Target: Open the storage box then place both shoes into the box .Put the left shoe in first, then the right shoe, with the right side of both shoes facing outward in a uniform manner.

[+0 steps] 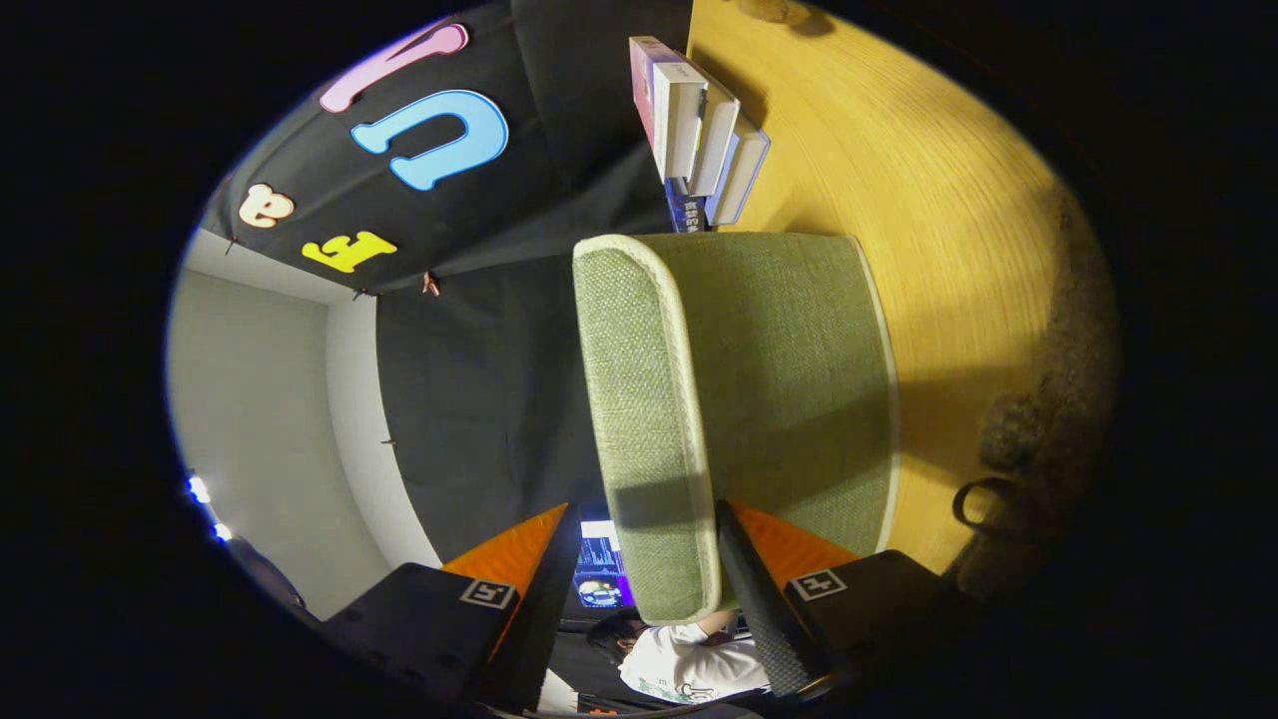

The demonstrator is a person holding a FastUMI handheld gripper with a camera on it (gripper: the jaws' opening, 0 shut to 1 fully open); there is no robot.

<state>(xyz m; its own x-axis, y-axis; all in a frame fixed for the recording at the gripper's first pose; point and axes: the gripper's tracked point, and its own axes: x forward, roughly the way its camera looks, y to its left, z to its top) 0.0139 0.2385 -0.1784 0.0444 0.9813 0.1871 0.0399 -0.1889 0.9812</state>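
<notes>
- The gripper (644, 559) has its two fingers spread, and the near edge of the storage box's lid (649, 419) sits in the gap between them.
- The one finger (764, 589) lies right against the lid's pale piped rim; the other finger (544, 579) stands apart from it, so the lid is not pinched.
- The storage box (789, 379) is covered in green woven cloth with a cream trim and runs forward from the fingers; the view is rolled on its side.
- The box stands on a wooden table (929, 200).
- Just beyond the box, a few books (694, 125) stand together on the table, near the box's far end.
- Beside the box, at the table's dim edge, lies a dark fuzzy shape with a loop (1008, 469); I cannot tell what it is.
- Below the fingers a person in a white shirt (684, 664) sits before a lit screen (599, 574).
</notes>
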